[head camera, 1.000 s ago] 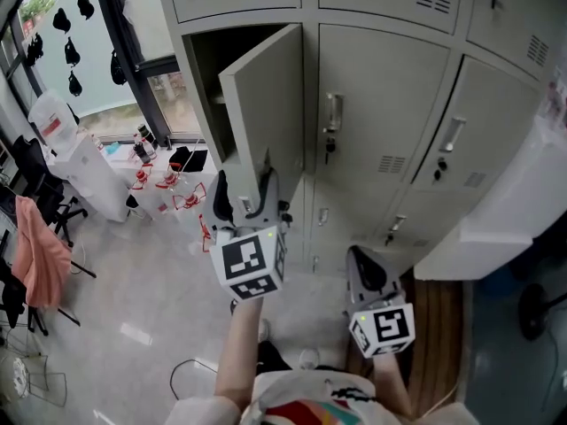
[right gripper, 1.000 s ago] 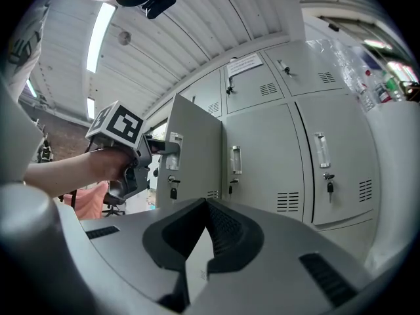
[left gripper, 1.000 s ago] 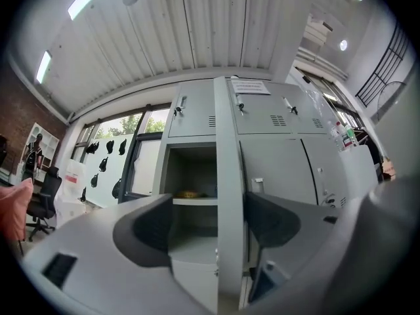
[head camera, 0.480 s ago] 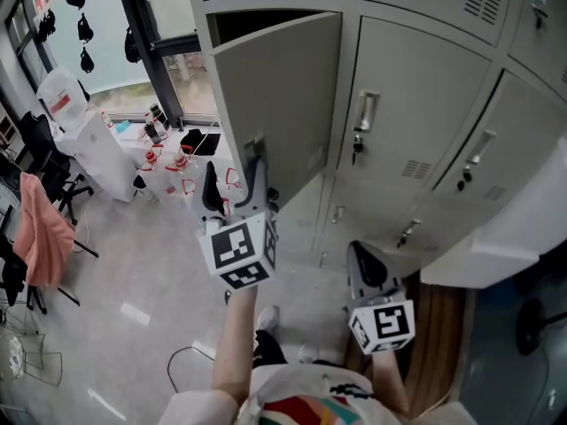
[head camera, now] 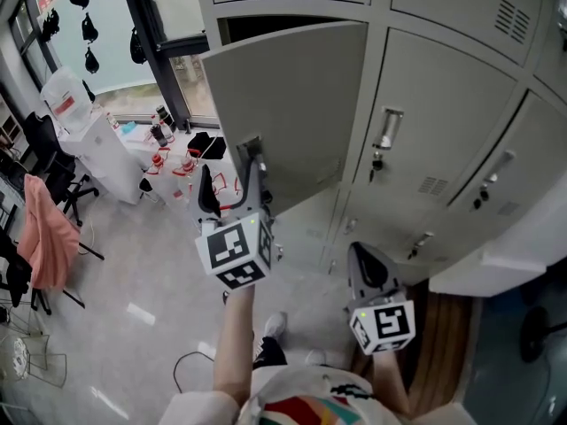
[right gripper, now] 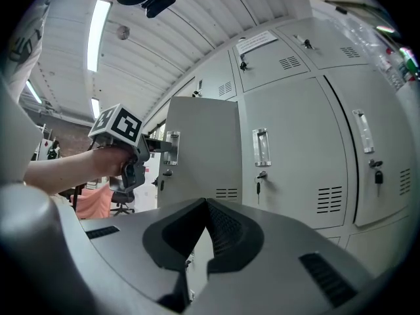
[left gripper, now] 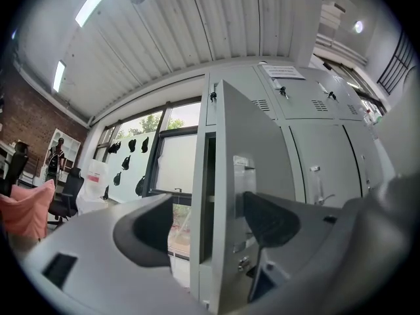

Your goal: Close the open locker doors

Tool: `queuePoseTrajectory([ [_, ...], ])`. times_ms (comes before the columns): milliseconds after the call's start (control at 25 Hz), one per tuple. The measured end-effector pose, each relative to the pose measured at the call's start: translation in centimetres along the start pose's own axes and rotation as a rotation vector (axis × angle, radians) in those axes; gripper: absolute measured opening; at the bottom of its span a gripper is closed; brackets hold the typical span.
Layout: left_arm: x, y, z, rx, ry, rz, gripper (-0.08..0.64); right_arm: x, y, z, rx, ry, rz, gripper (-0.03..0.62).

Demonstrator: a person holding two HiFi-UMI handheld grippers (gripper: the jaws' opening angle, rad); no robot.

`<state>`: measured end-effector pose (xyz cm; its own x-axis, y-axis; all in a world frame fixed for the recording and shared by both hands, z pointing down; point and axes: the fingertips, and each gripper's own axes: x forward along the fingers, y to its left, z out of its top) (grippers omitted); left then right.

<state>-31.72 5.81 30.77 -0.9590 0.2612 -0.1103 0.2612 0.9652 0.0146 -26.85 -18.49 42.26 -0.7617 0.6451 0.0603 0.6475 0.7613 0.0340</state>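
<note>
Currently left tongs (head camera: 230, 177) wide, straddling half-open locker door (head camera: 292, 96) edge; locker interior (head camera: 275, 27) dark; right tongs (head camera: 361, 257) pinched together, empty.

Pale grey locker door (head camera: 292, 104), black-and-white squares on the left tool (head camera: 230, 171), salmon-pink cloth (head camera: 46, 242), seemingly plain.

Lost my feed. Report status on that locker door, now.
Left gripper open, fingers straddling the locker door at its free edge. Right gripper shut, empty, held low. Door partly open. No obstruction seen.

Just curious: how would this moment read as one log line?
left gripper: jaws apart astride locker door edge | door: ajar | right gripper: jaws together, empty
</note>
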Motion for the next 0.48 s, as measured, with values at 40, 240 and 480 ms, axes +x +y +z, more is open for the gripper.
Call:
queuePoseTrajectory([
  [40, 0.4, 0.3, 0.0, -0.002, 0.000, 0.001, 0.322, 0.5, 0.0, 0.0, 0.004, 0.001, -0.001, 0.006],
  [240, 2.7, 1.7, -0.5, -0.014, 0.003, 0.009, 0.322, 3.2, 0.4, 0.4, 0.016, -0.002, 0.009, 0.006],
  [480, 5.3, 2.5, -0.6, -0.012, 0.010, 0.002, 0.322, 5.7, 0.4, 0.9, 0.024, 0.004, 0.007, 0.005],
])
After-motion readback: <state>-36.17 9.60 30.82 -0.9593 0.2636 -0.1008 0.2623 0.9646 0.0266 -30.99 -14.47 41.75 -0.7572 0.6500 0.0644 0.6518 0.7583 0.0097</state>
